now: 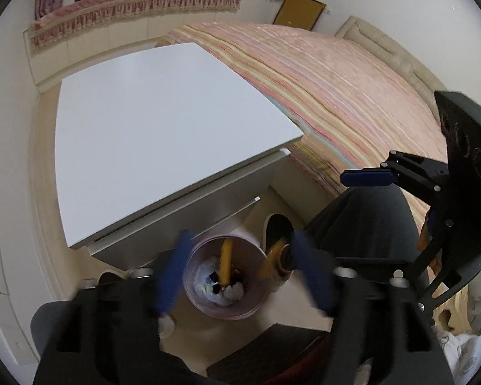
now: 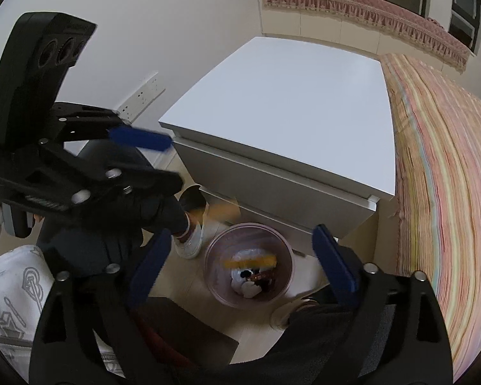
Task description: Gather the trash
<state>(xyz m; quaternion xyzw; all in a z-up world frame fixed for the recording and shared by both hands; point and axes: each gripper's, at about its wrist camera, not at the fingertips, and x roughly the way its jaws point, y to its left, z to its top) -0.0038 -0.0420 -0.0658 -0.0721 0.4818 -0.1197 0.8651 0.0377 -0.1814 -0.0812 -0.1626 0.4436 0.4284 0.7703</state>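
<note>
Now both the left tool (image 1: 240, 272) and right tool (image 2: 240, 269) hang wide and empty over the bin (image 2: 283, 288), where light, crumpled trash (image 2: 251, 284) lies, easily pinched at any fold.

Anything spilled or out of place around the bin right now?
Nothing spilled that I can see. The round pink wastebasket stands upright on the floor, with crumpled white paper and a long yellow item inside it. Both tools are open above it.
</note>
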